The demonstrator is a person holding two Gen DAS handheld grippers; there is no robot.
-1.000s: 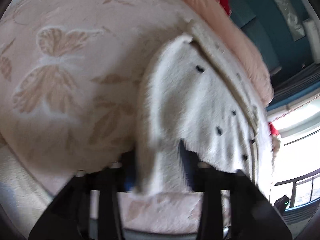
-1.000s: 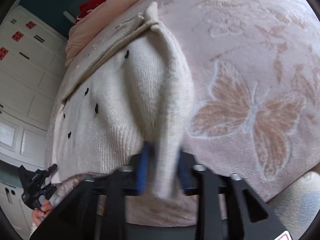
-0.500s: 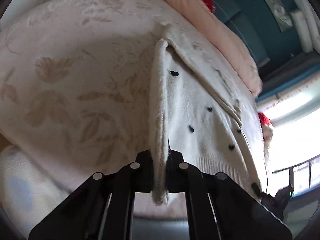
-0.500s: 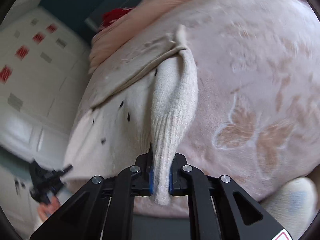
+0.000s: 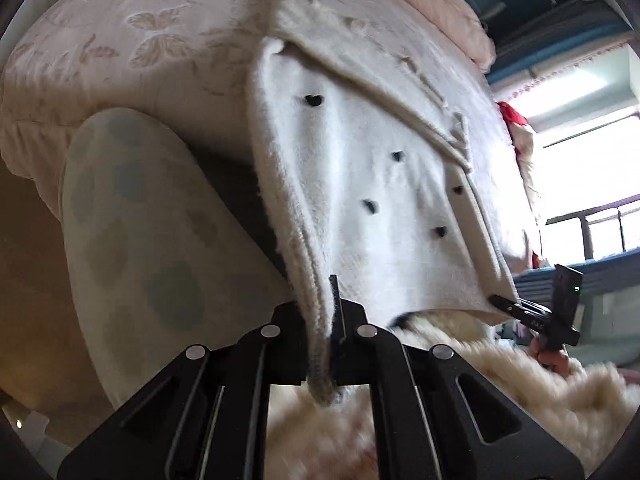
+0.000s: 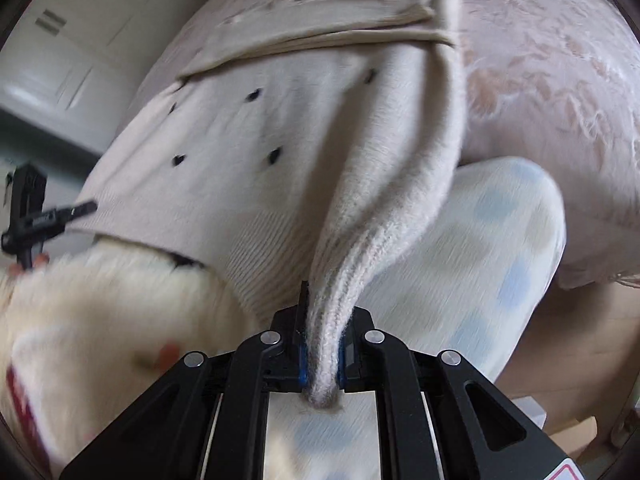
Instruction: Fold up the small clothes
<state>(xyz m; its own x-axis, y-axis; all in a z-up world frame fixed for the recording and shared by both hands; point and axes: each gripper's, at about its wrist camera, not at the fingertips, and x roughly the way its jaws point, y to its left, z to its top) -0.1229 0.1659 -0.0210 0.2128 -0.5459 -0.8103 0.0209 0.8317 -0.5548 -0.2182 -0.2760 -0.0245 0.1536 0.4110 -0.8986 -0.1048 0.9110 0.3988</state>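
A cream knitted sweater (image 5: 380,184) with small black heart marks hangs stretched between my two grippers, its upper part still lying on the bed. My left gripper (image 5: 324,344) is shut on its ribbed bottom corner. My right gripper (image 6: 322,356) is shut on the other ribbed corner of the sweater (image 6: 256,152). Each gripper shows in the other's view, the right one in the left wrist view (image 5: 536,314) and the left one in the right wrist view (image 6: 44,216). A beige garment part (image 6: 320,28) lies folded across the sweater's top.
The bed has a pink cover with butterfly pattern (image 5: 132,40), also in the right wrist view (image 6: 560,80). My legs in pale spotted trousers (image 5: 132,248) and a fluffy cream top (image 6: 100,320) are close under the grippers. White cupboards (image 6: 80,40) stand at left, a bright window (image 5: 580,160) at right.
Both grippers have pulled back and down off the bed edge toward my body, dragging the sweater's hem with them. The sweater now hangs over the edge, spread wider between them.
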